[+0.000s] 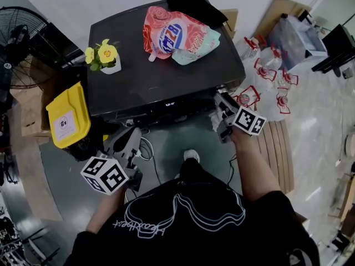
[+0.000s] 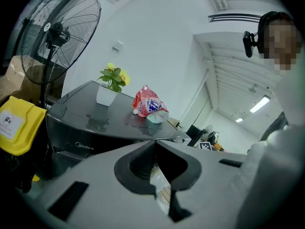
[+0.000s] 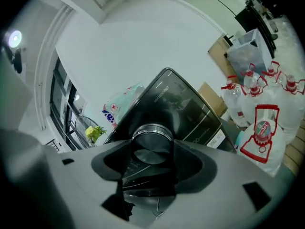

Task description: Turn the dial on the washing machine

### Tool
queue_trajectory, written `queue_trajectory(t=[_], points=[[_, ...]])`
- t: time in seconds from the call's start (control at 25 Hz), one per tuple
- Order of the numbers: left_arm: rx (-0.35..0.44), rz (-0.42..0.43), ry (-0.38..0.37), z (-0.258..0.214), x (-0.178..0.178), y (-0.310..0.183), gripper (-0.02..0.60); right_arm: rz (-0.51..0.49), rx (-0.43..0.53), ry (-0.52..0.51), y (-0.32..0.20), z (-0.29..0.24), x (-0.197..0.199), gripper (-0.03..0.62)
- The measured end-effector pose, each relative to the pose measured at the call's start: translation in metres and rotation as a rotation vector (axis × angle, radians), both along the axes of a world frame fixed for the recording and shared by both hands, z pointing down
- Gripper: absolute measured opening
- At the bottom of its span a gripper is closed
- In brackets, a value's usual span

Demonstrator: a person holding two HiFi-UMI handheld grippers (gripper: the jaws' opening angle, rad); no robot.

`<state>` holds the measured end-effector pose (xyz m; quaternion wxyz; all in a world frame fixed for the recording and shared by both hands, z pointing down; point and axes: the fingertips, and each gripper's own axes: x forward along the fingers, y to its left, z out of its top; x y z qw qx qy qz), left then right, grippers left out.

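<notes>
A: Where was the dial (image 3: 151, 144) when we checked?

B: On the washer's (image 1: 166, 76) front panel, near the right-hand corner, just under the top. In the right gripper view it sat squarely between the jaws of our R gripper (image 3: 151, 151).

A: Grip state?

B: R gripper looked clamped on the dial, pads on opposite sides of the rim. Jaws were fairly wide, since the knob's broad. L gripper (image 2: 154, 143) was closed w/ nothing in it, low in front of the washer and well apart from the panel.

A: How did we reckon it'd handle?

B: Rigid, w/ a metal-look ring and smooth face, so prob. slippery. It's fixed to the machine, so there's no weight to carry, only turning resistance and maybe detents. We judged the rim the place to hold: pads across its full width, gripper in line w/ the dial's axis, so a wrist roll turns it w/o slipping off.
</notes>
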<state>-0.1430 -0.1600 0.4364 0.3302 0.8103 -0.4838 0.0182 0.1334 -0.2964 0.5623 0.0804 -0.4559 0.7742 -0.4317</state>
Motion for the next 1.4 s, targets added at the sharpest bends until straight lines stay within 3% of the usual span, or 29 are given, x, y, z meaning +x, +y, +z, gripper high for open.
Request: queue_trajectory(t=[0.36, 0.64, 0.92, 1.12, 1.4], points=[[0.006, -0.013, -0.005, -0.007, 0.003, 0.005, 0.005, 0.005, -0.078, -0.118, 0.001, 0.002, 0.001, 0.282], [0.005, -0.043, -0.007, -0.009, -0.002, 0.01, 0.005, 0.061, -0.193, -0.407, 0.002, 0.01, 0.006, 0.282], [0.006, -0.067, -0.005, -0.008, -0.01, 0.013, 0.005, 0.062, -0.182, -0.417, 0.001, 0.01, 0.007, 0.279], [0.0, -0.07, -0.004, -0.005, -0.011, 0.015, 0.005, 0.023, -0.092, -0.237, 0.003, -0.001, 0.002, 0.301], [0.01, -0.068, 0.0, -0.004, -0.01, 0.012, 0.005, -0.098, 0.153, 0.459, 0.011, -0.007, 0.004, 0.356]])
